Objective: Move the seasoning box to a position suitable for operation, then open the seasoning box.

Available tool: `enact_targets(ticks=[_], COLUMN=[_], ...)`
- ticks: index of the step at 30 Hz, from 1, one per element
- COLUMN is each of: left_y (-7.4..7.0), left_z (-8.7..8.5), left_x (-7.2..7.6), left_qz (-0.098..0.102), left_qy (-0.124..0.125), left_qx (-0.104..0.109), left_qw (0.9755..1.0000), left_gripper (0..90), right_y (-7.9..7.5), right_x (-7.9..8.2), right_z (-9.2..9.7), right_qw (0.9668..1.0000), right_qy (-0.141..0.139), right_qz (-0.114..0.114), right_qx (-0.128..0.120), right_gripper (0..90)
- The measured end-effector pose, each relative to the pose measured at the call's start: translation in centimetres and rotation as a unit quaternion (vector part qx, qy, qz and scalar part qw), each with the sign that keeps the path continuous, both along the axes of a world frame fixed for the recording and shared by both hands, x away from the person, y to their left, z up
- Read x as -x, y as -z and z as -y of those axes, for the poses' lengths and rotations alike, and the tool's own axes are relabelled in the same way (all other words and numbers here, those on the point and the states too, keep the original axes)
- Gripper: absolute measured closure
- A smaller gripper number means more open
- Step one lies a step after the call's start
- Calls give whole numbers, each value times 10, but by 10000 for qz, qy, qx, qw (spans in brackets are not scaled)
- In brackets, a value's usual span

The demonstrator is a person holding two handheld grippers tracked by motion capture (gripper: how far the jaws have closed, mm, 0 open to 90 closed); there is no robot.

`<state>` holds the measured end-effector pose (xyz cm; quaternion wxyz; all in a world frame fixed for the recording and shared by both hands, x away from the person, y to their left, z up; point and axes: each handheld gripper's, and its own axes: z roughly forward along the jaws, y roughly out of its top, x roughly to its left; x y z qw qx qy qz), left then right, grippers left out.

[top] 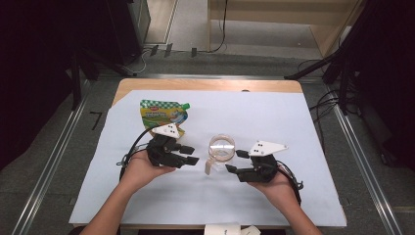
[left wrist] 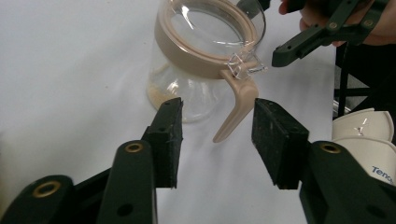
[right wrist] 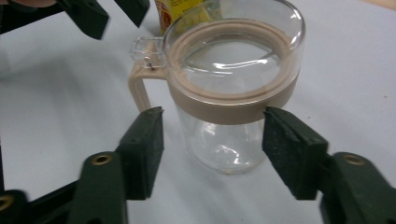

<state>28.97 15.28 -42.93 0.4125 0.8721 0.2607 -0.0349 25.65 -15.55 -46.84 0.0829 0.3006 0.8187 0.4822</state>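
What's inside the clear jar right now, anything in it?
Through the glass wall, the clear jar shows a thin tan residue low on one side; otherwise it looks empty. Its tan-rimmed lid is closed on top, and glare hides part of the bottom.

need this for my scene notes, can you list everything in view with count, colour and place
clear jug: one, see-through with a beige collar and beige handle, clear lid, upright mid-table between the two grippers
pouch: one, green and yellow, lying flat at the far left of the sheet
sheet: one, pale blue-white, covering most of the table
table: one, light wood, edge showing at the far side
paper slips: two, white, at the near edge
left gripper: one, black, jaws open to either side of the jug's handle, not pressing
right gripper: one, black, jaws open to either side of the jug's body
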Motion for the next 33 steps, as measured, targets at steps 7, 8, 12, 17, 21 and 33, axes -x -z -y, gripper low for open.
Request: enact_targets(ticks=[7,8,12,17,21,33], left_y=[6,8,14,17,18,20], left_z=[13,17,25,26,26,38], left_x=[2,3,3,2,3,9], left_qz=[-41,-78,-106,-201,-169,-176], left_qy=[98,126,205,118,90,114], left_qx=[-229,-229,-394,-297,-253,-225], left_qw=[9997,9996,9990,9993,9995,9995], left_gripper=[842,859,869,895,900,900], right_y=[-8,-9,-8,-7,-7,-5], right_x=[8,8,7,7,5,2], right_z=[4,6,9,7,2,1], right_qw=[9999,9998,9995,9991,9991,9986], right_qy=[95,171,241,244,232,218], right_qz=[-37,-114,-205,-263,-293,-338], right_qx=[58,59,94,211,195,331], right_gripper=[665,727,827,895,898,900])
